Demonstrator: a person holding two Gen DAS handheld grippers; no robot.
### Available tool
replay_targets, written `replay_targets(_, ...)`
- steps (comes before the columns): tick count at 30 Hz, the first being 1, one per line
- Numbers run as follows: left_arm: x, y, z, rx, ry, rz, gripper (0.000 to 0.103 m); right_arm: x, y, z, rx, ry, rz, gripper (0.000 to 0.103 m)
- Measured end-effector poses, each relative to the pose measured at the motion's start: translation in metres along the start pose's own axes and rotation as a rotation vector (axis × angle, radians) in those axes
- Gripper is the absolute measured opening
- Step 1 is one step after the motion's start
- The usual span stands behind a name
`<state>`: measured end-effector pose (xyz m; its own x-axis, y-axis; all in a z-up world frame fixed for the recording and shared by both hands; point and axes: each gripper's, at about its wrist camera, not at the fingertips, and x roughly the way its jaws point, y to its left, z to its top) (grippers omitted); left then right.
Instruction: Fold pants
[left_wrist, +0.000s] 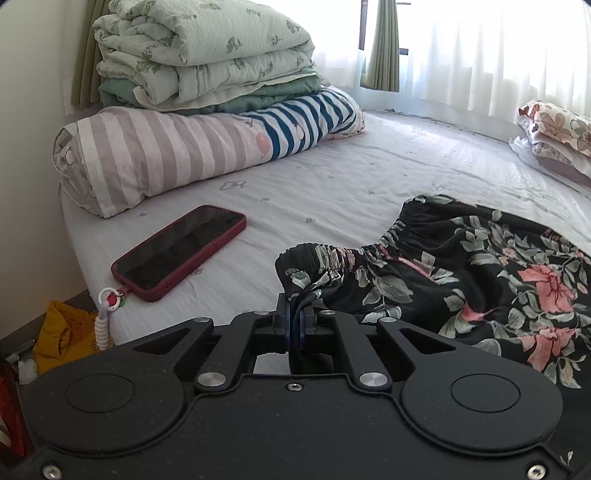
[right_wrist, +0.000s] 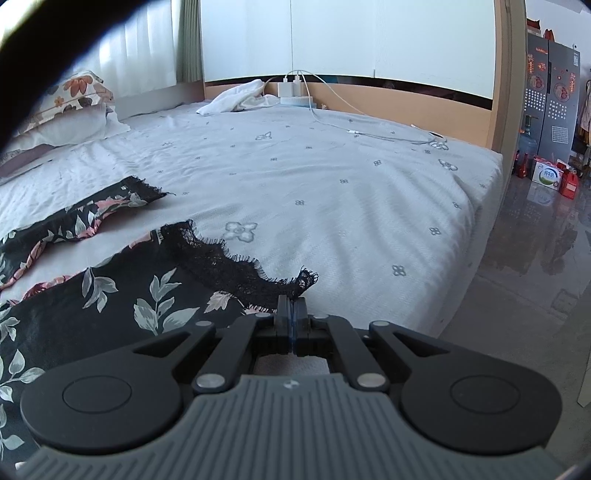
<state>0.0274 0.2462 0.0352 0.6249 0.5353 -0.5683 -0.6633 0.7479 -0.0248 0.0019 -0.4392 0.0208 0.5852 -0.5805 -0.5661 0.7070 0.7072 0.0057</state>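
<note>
Black pants (left_wrist: 480, 269) with a pink and grey flower print lie spread on the white bed sheet (left_wrist: 332, 184). My left gripper (left_wrist: 295, 301) is shut on the gathered elastic waistband (left_wrist: 317, 254) at its near corner, and a fold of cloth sticks up between the pads. In the right wrist view the same pants (right_wrist: 110, 295) end in a black lace hem (right_wrist: 221, 258). My right gripper (right_wrist: 291, 299) is shut on the corner of that lace hem, near the bed's front edge. The second leg (right_wrist: 92, 210) lies further back on the left.
A dark red phone (left_wrist: 181, 251) with a charm strap lies left of the waistband. Rolled striped bedding (left_wrist: 166, 151) and a stack of folded quilts (left_wrist: 207, 51) stand behind it. Flowered pillows (right_wrist: 70, 99), a white cloth (right_wrist: 240, 98) and charger cables (right_wrist: 369, 133) lie further back.
</note>
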Motion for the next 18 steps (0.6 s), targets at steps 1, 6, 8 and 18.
replay_targets(1,0.001,0.001,-0.001,0.0,0.01,0.004,0.007,0.001,-0.001,0.0,-0.001,0.005,-0.003,0.003)
replay_targets(6,0.012,0.008,-0.009,-0.011,0.059,0.015,0.01,0.003,-0.008,-0.007,0.004,0.028,-0.026,0.003)
replay_targets(8,0.017,0.007,-0.011,0.014,0.086,0.03,0.02,0.005,-0.006,-0.008,-0.004,0.032,-0.038,0.006)
replay_targets(18,-0.013,0.014,0.017,-0.036,-0.003,0.012,0.094,-0.026,0.008,0.019,-0.023,-0.017,-0.015,0.067)
